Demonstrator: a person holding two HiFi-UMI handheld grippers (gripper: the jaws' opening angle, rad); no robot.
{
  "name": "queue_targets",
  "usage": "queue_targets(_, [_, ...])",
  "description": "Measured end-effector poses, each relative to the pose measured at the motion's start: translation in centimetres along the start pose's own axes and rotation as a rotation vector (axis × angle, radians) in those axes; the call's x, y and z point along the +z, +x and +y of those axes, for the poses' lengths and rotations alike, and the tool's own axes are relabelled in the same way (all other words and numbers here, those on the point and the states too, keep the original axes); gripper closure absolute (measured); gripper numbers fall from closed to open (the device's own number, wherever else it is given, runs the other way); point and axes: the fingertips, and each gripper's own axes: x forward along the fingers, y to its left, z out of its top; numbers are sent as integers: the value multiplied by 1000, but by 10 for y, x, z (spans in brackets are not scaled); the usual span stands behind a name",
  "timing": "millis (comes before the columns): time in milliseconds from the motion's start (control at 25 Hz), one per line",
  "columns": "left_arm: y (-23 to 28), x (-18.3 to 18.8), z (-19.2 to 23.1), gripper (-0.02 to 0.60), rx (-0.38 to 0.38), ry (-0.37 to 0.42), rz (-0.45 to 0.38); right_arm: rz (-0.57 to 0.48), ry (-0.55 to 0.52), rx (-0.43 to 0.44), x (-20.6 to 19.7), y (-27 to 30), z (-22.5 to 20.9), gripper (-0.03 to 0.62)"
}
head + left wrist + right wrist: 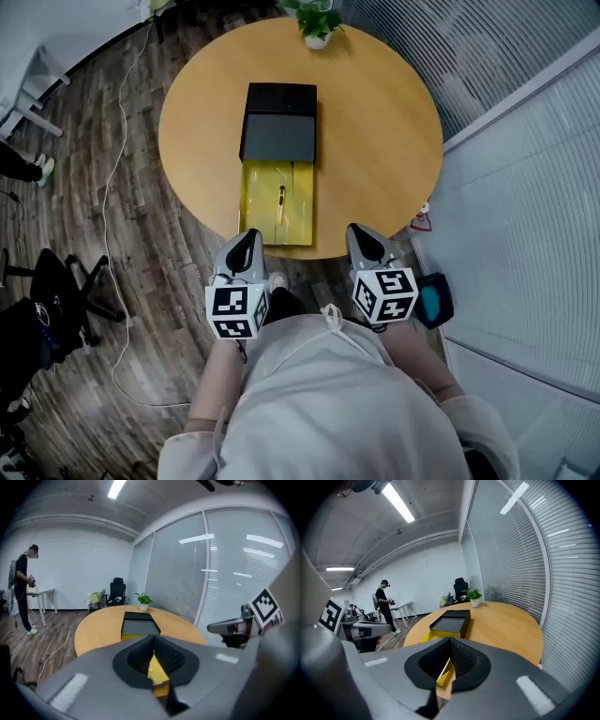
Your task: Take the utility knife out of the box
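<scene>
On the round wooden table (375,122) lies a black box (279,122) with its yellow inner tray (298,211) slid out toward me. The utility knife (280,202), small and pale yellow, rests in that tray. My left gripper (246,246) hovers at the table's near edge, just left of the tray, jaws shut and empty. My right gripper (367,242) hangs to the tray's right, also shut with nothing in it. The left gripper view shows the box (139,624) beyond the closed jaw tips (153,638). In the right gripper view the box (451,622) lies ahead of the tips (450,640).
A potted plant (317,23) stands at the table's far edge. A glass wall with blinds (525,187) runs along the right. A black office chair (56,291) and a white cable (117,187) are on the floor at left. A person (21,590) stands by a white table far off.
</scene>
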Motion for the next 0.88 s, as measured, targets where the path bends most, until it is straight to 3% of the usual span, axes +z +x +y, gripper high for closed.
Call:
queue_targets(160, [29, -11, 16, 575, -61, 11, 78, 15, 36, -68, 8, 29, 5, 594])
queue_targets(360, [60, -31, 16, 575, -110, -3, 164, 49, 51, -68, 3, 52, 5, 594])
queue_targets(520, [80, -43, 14, 575, -117, -16, 218, 89, 59, -51, -5, 68, -3, 594])
queue_targets(880, [143, -77, 2, 575, -95, 47, 379, 132, 85, -5, -3, 95, -36, 594])
